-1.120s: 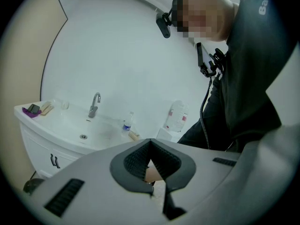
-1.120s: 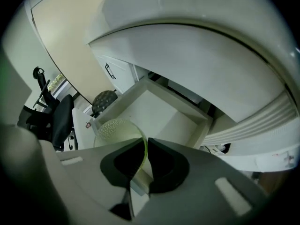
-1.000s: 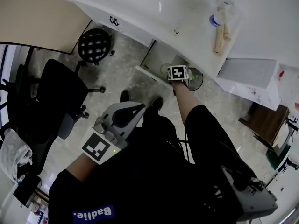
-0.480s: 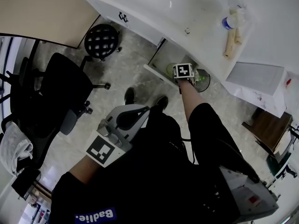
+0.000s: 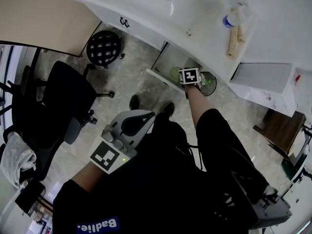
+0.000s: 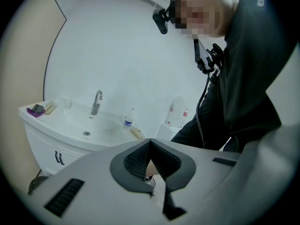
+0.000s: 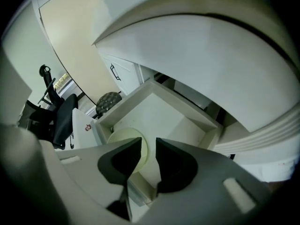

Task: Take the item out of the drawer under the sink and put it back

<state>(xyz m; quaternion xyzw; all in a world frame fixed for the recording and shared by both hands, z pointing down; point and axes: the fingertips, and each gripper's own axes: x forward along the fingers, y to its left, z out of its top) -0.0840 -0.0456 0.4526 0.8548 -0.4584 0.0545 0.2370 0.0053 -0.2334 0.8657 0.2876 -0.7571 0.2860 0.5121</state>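
Opening just now in the drawer (image 7: 161, 108) under the sink (image 5: 146, 4), the right gripper (image 7: 149, 146) frees the pale round item (image 7: 125, 138), seemingly returned; the left gripper (image 6: 150, 145) is clenched empty.

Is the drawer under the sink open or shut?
Open. The drawer is pulled out, so you can see inside it, where a pale round item sits.

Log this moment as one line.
right gripper: above open drawer, jaws just opening, apart | pale round item: lying in drawer, not gripped | left gripper: shut, empty
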